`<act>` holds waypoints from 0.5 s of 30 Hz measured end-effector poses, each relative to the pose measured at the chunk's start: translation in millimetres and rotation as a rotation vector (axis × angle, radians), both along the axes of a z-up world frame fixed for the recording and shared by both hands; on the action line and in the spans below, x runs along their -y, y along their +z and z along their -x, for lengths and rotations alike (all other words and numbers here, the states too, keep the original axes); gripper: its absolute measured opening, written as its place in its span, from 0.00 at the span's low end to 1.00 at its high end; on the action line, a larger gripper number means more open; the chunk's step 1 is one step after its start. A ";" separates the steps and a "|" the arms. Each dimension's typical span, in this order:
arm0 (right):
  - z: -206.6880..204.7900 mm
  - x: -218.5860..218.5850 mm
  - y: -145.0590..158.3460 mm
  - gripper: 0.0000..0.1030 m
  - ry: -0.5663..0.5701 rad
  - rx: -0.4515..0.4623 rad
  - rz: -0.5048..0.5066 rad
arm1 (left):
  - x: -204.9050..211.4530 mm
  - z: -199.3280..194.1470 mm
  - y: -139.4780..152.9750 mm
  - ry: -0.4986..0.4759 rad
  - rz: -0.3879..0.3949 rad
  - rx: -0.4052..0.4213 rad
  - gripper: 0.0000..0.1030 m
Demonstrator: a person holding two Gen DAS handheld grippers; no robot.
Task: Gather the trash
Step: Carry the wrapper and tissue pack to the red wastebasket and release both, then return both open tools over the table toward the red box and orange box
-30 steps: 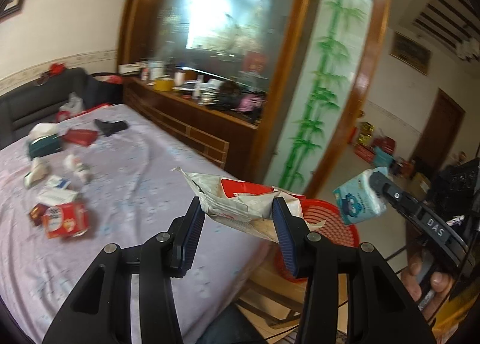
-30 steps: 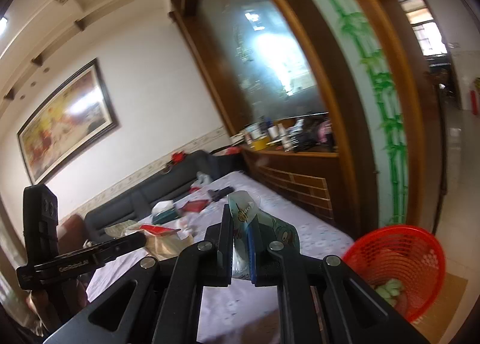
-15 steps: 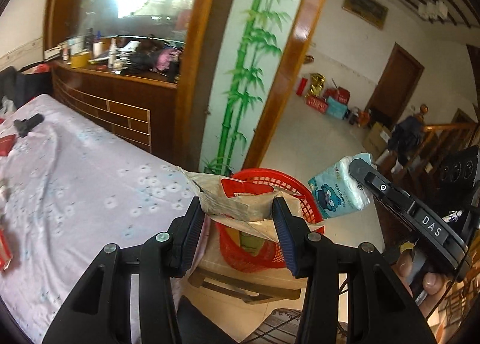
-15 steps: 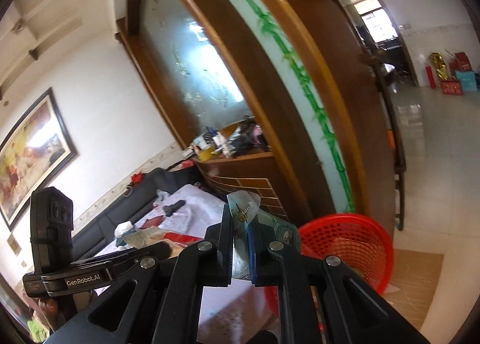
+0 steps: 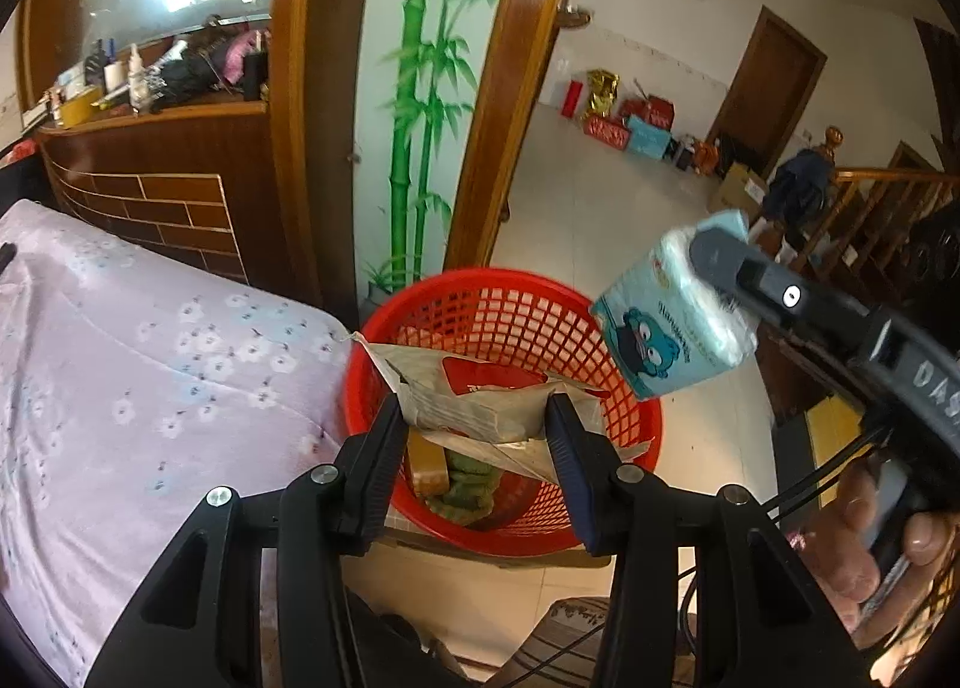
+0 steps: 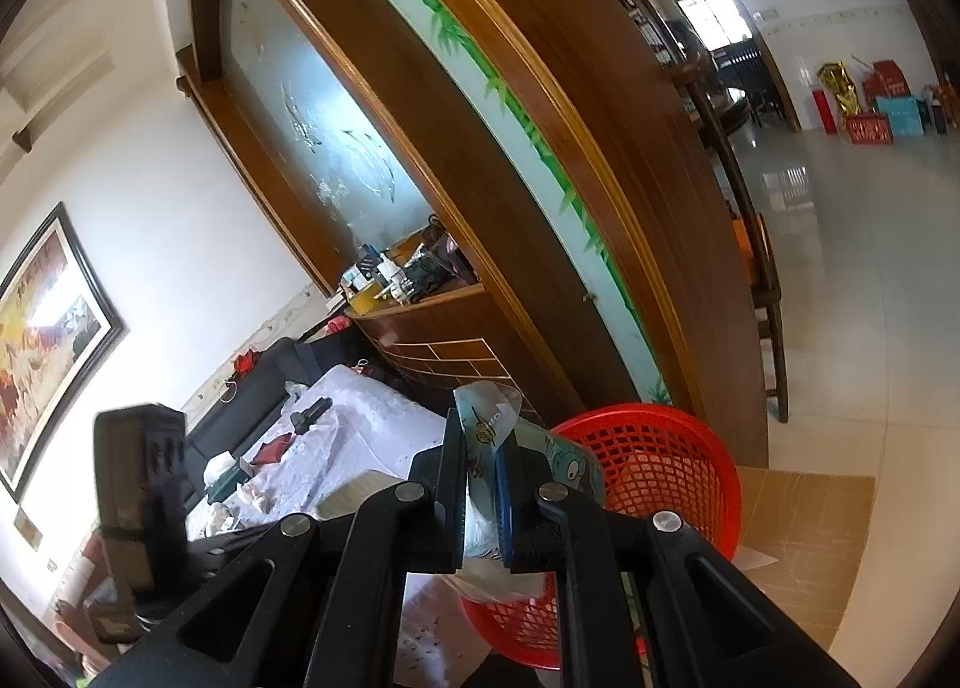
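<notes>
Left wrist view: table under a lilac flowered cloth (image 5: 150, 388) fills the 9 o'clock side; red mesh basket (image 5: 510, 340) sits just off the table's corner, centre frame, with green and tan scraps already at its bottom; painted bamboo panel (image 5: 420, 88) rises at 12 o'clock behind it. Left gripper (image 5: 474, 436) is over the basket's near rim, fingers clamped on a crumpled white-and-red wrapper (image 5: 480, 394); the wrapper spans the gap between the pads, one torn corner sticking out toward 10 o'clock, the whole piece hanging above the basket's opening. At 3 o'clock the right gripper's dark finger pinches a light blue tissue pack (image 5: 672, 328) with a cartoon face, held level with the basket's far rim at its 2 o'clock edge; the person's hand (image 5: 864, 532) shows at 4 o'clock.

Right wrist view: same basket (image 6: 660, 466) at 5 o'clock, standing on a flat cardboard sheet (image 6: 804, 532); table at 8 o'clock carries scattered litter, too small to name. Right gripper (image 6: 481, 502) has its fingers drawn close together, squeezing the tissue pack (image 6: 486, 418) thin between them; pack is beside the basket's 9 o'clock rim.
</notes>
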State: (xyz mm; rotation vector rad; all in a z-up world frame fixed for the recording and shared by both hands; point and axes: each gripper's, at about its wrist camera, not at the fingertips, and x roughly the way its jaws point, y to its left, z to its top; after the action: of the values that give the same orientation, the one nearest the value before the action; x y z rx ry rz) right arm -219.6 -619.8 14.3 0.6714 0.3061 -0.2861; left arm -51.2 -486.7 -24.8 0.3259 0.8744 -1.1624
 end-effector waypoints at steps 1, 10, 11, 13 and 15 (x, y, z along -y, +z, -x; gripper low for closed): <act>-1.6 2.5 -2.1 0.08 0.001 -0.004 -0.009 | 3.4 0.2 -4.3 -0.011 -0.011 -0.005 0.45; -11.1 10.1 -10.6 0.42 -0.013 -0.043 -0.065 | -8.8 -2.9 -15.8 -0.022 0.008 -0.011 0.74; -9.5 8.0 -7.3 0.42 -0.017 -0.036 -0.059 | -19.8 -5.0 -10.7 -0.006 0.023 -0.008 0.75; -10.4 1.9 -0.5 0.42 -0.005 -0.025 -0.042 | -40.7 -10.3 -2.2 0.043 0.053 -0.002 0.76; -12.5 -6.9 6.6 0.43 0.016 -0.008 -0.027 | -65.7 -16.5 8.5 0.088 0.081 -0.011 0.76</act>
State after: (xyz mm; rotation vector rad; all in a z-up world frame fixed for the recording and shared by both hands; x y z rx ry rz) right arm -207.1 -612.9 20.8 0.6947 0.3228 -0.2698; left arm -34.7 -421.0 -16.2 0.2134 0.8406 -1.1152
